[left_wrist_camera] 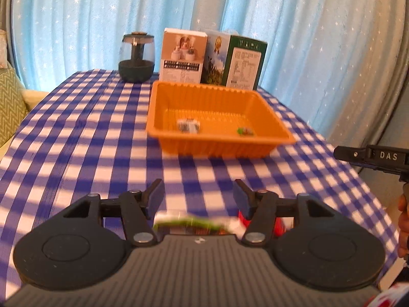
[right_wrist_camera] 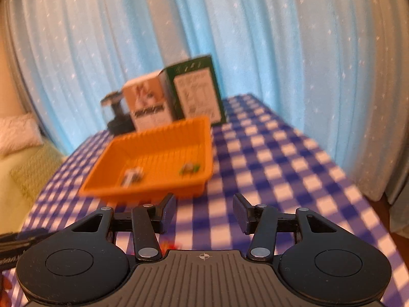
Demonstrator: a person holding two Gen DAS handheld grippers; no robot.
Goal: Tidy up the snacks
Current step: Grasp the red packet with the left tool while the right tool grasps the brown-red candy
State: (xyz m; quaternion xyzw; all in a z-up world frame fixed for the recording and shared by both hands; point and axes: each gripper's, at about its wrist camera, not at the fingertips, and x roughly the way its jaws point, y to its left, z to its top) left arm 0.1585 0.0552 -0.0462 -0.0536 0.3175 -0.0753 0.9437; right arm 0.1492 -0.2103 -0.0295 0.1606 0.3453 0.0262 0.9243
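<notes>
The left gripper point(left_wrist_camera: 199, 192) points forward and somewhat down over the checked tablecloth point(left_wrist_camera: 76, 138). Its jaws stand apart and nothing is between its fingertips. Close under its body, at the near edge, lie blurred snack packets point(left_wrist_camera: 196, 223), green and white, with a red one point(left_wrist_camera: 278, 226) just to the right; they touch no finger. At the right edge of this view the other tool shows, with a hand point(left_wrist_camera: 403, 227) below it.

The right gripper point(right_wrist_camera: 204, 204) also points forward and down, and its jaws are apart with only tablecloth between them. A small red thing shows near its body, too blurred to name.

Farther on the table stands an orange basket point(left_wrist_camera: 271, 117). In it lie two small wrapped snacks, a white and dark one point(left_wrist_camera: 188, 125) on the left and a green one point(left_wrist_camera: 245, 131) on the right, well apart. Behind the basket, at the far edge, stand a dark humidifier point(left_wrist_camera: 138, 56) on the left, a beige box point(left_wrist_camera: 184, 56) in the middle and a green box point(left_wrist_camera: 242, 64) on the right, just beside each other. A blue curtain with stars point(left_wrist_camera: 306, 25) hangs behind the table.
</notes>
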